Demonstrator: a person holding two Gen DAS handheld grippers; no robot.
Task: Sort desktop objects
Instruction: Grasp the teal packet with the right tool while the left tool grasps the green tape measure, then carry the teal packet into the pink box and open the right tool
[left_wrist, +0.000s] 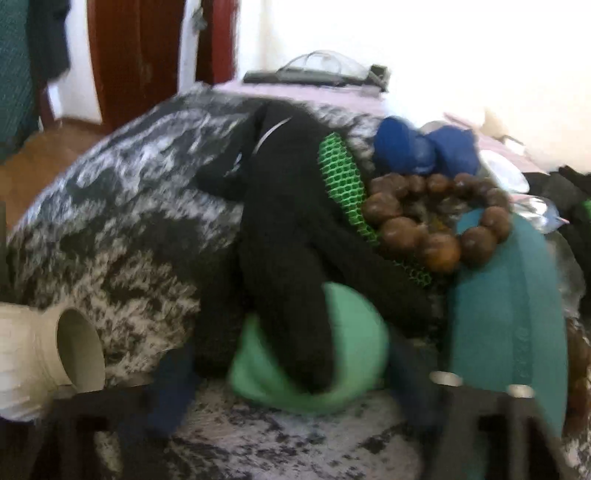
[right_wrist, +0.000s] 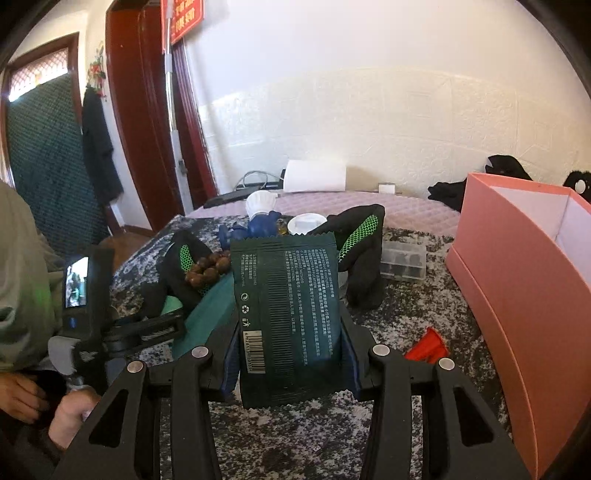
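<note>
- Two tools in use: my right tool (right_wrist: 291, 354) is clamped on the dark sachet (right_wrist: 286, 306), held upright above the worktop (right_wrist: 424, 295).
- My left tool (left_wrist: 288, 402), jaws apart, hangs over the black glove (left_wrist: 280, 236) beside the bead bracelet (left_wrist: 432, 225).
- Carry the sachet level to the pink box (right_wrist: 517, 266) on the right; release only once it is inside.

This is a room in a home. A dark red wooden door frame (right_wrist: 129, 110) stands beside a white textured wall (right_wrist: 369, 122), a black garment (right_wrist: 98, 147) hangs near a doorway, and a red sign (right_wrist: 183, 16) hangs above. A quilted pink cover (right_wrist: 406, 210) and a mottled grey cloth (right_wrist: 424, 314) carry everyday clutter.
</note>
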